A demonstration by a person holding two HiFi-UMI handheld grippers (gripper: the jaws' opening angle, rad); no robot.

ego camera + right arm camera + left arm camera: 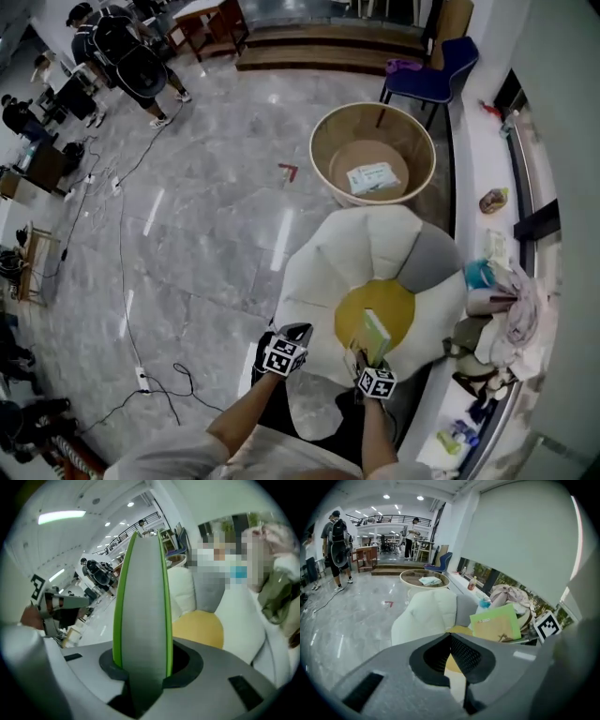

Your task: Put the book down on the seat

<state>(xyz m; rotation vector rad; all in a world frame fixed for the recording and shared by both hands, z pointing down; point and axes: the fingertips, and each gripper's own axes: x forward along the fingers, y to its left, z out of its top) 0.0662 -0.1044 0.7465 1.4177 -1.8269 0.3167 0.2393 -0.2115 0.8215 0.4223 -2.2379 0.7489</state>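
A green-covered book point(377, 335) stands upright on its edge in my right gripper point(367, 356), just over the yellow round seat point(386, 298) of a white petal-shaped chair point(328, 262). In the right gripper view the book point(143, 606) shows spine-on with the jaws shut on its lower end, and the yellow seat point(200, 627) lies beyond it. My left gripper point(296, 334) hangs to the left of the seat, over the chair's white front edge, shut and holding nothing. In the left gripper view its tips point(450, 636) meet, and the book point(494, 622) shows at the right.
A round wooden tub point(323, 141) with a packet inside stands behind the chair, and a blue chair point(433, 75) stands farther back. A cluttered window ledge point(502, 300) runs along the right. Cables point(122, 253) trail over the marble floor; people stand at the far left.
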